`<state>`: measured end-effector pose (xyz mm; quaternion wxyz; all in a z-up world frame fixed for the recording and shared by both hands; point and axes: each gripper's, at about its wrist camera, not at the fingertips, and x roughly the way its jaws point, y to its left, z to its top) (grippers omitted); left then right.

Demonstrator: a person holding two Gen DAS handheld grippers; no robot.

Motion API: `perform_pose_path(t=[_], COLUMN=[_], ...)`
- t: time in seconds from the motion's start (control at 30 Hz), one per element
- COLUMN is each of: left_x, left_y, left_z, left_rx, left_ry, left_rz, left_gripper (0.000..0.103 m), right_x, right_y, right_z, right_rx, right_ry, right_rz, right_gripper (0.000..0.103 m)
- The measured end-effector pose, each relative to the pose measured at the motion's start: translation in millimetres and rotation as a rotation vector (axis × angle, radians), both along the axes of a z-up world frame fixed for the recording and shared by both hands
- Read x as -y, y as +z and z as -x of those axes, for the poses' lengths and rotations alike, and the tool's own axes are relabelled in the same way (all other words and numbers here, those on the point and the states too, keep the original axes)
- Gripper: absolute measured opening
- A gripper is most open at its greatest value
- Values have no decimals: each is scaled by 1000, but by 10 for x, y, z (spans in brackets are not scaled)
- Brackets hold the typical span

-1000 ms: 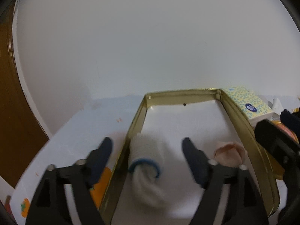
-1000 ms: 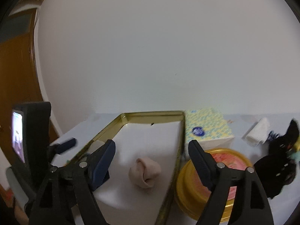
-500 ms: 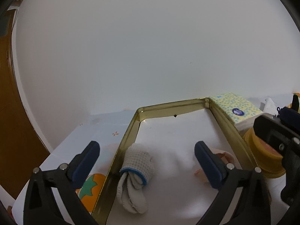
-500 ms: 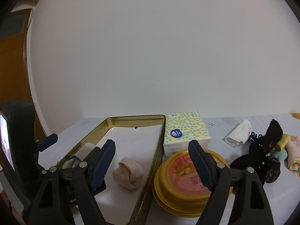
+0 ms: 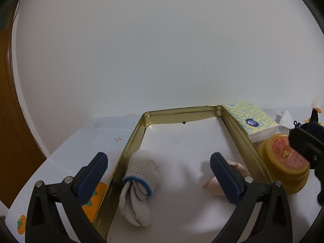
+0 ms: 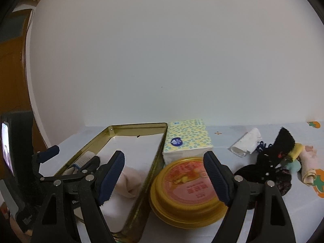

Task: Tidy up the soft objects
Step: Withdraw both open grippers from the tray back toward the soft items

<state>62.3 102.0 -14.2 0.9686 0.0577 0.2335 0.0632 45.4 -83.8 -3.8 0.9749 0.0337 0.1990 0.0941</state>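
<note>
A rolled white sock with a blue cuff [image 5: 139,184] lies inside the gold tin tray [image 5: 129,147] against its left wall. A pink rolled sock [image 5: 216,184] rests near the tray's right wall, partly behind my left gripper's right finger. My left gripper [image 5: 158,178] stands wide open above the tray, holding nothing. My right gripper [image 6: 164,176] is open and empty, hovering over the round gold tin [image 6: 188,190]. To the right, a heap of loose soft things [image 6: 271,162] lies on the table: black, yellow, teal and pink pieces, plus a white rolled sock [image 6: 246,143].
A yellow-patterned tissue pack [image 6: 187,139] stands behind the round tin, against the tray's right wall. The tablecloth [image 5: 97,137] has orange fruit prints. A white wall is close behind; a wooden door [image 5: 12,121] sits at the left.
My left gripper spread wider and drew back from the white sock, which stays in the tray. My right gripper swung right, from over the pink sock to over the round tin.
</note>
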Motion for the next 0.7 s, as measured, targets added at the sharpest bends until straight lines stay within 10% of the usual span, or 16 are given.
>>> perform_pose_path(t=[0.7], left_x=[32], left_y=[30], left_z=[212], left_rx=[63], left_ry=[-24], left_rz=[112], left_gripper=[102], right_x=[789], right_y=[62], right_z=[182], right_rx=[7], right_ry=[-120], right_rz=[11], right_gripper=[82])
